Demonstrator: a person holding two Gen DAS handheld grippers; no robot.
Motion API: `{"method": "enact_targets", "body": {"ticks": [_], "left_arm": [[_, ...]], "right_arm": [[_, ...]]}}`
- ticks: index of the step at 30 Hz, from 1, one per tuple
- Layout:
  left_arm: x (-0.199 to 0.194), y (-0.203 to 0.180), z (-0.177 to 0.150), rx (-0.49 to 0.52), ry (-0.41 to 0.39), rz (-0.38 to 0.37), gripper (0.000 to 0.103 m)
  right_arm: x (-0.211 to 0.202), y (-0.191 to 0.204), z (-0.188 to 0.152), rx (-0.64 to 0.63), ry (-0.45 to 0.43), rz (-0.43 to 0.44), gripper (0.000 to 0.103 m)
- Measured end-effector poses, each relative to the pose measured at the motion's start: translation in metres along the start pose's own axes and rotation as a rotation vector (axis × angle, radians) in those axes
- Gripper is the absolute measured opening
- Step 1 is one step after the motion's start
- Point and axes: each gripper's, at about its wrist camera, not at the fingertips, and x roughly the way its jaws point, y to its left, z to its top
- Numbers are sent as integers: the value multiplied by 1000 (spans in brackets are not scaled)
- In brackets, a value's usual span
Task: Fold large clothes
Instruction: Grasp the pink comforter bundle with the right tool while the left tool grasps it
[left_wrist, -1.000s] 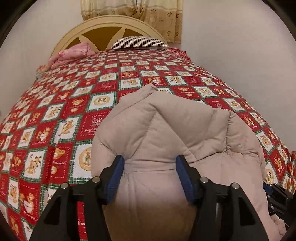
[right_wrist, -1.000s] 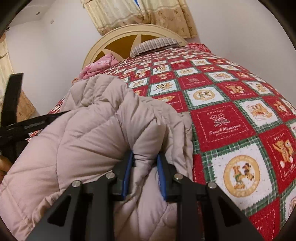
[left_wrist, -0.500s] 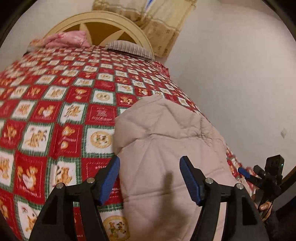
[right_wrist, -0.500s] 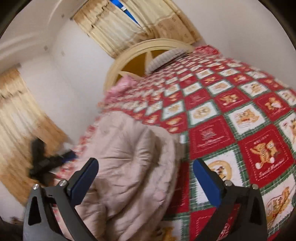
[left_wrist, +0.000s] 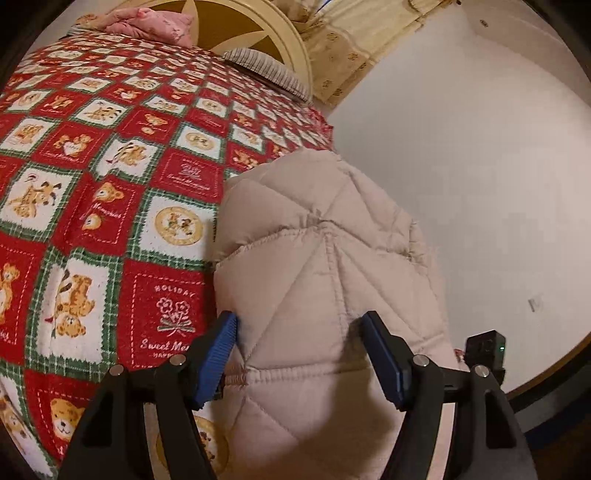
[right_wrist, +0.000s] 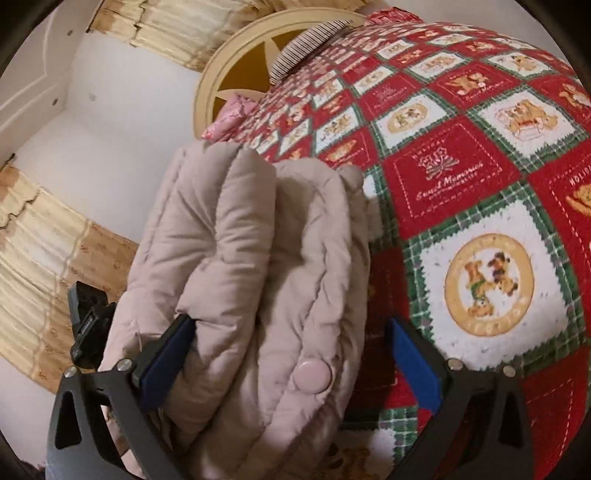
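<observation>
**Folded coat on the bed, both claws released**

The bed (left_wrist: 110, 155) fills most of both views, spread with a red, white and green patchwork cover of bears and "Sweet Memories" panels. In the left wrist view it runs from 7 o'clock up to 12 o'clock; in the right wrist view it takes the whole side from 12 to 5 o'clock. A white wall lies beyond it.

The coat (left_wrist: 325, 280), a pale beige quilted piece, lies folded in a thick bundle on the cover at the bed's edge. In the left wrist view it sits from centre down to 6 o'clock, its diamond stitching and a gathered seam facing up. In the right wrist view the coat (right_wrist: 251, 280) shows its stacked puffy layers end-on, from centre to 7 o'clock, with a pink snap (right_wrist: 311, 374) near 6 o'clock.

The cream headboard (left_wrist: 258, 33) stands at 12 o'clock, with a striped pillow (left_wrist: 266, 70) and a pink pillow (left_wrist: 147, 26) below it. Patterned curtains (right_wrist: 44, 258) hang at 9 o'clock in the right wrist view.

The left gripper (left_wrist: 299, 354) is released: its blue pads straddle the coat, the left one right at the fabric's edge, and its jaws have just been opening. The right gripper (right_wrist: 291, 362) is spread wide around the bundle's end, the right pad clear of it.
</observation>
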Motion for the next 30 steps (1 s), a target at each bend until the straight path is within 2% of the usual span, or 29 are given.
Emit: {"method": "enact_targets", "body": {"ticks": [3, 6, 10, 14, 16, 18, 22, 24, 26, 30], "left_arm": [[8, 10, -2, -13, 14, -39, 75], [5, 17, -8, -53, -10, -139, 76], [5, 18, -14, -17, -17, -175, 86], [15, 25, -16, -30, 10, -203, 91], [21, 31, -22, -58, 22, -202, 92], [20, 31, -26, -69, 18, -208, 92], [16, 12, -29, -9, -13, -170, 86], [10, 1, -32, 26, -33, -161, 83], [1, -4, -34, 40, -60, -178, 79], [-19, -14, -39, 45, -115, -216, 78]], "right_arm": [[3, -1, 4, -8, 32, 20, 103], [10, 3, 5, -19, 40, 31, 103], [31, 21, 8, -69, 91, 88, 103], [45, 28, 9, -92, 108, 84, 103], [46, 30, 8, -109, 105, 71, 94], [43, 29, 4, -112, 103, 84, 78], [36, 27, -3, -89, 79, 81, 68], [31, 31, -6, -95, 64, 79, 60], [24, 42, -8, -142, 48, 66, 54], [5, 60, -12, -209, 21, 72, 46]]}}
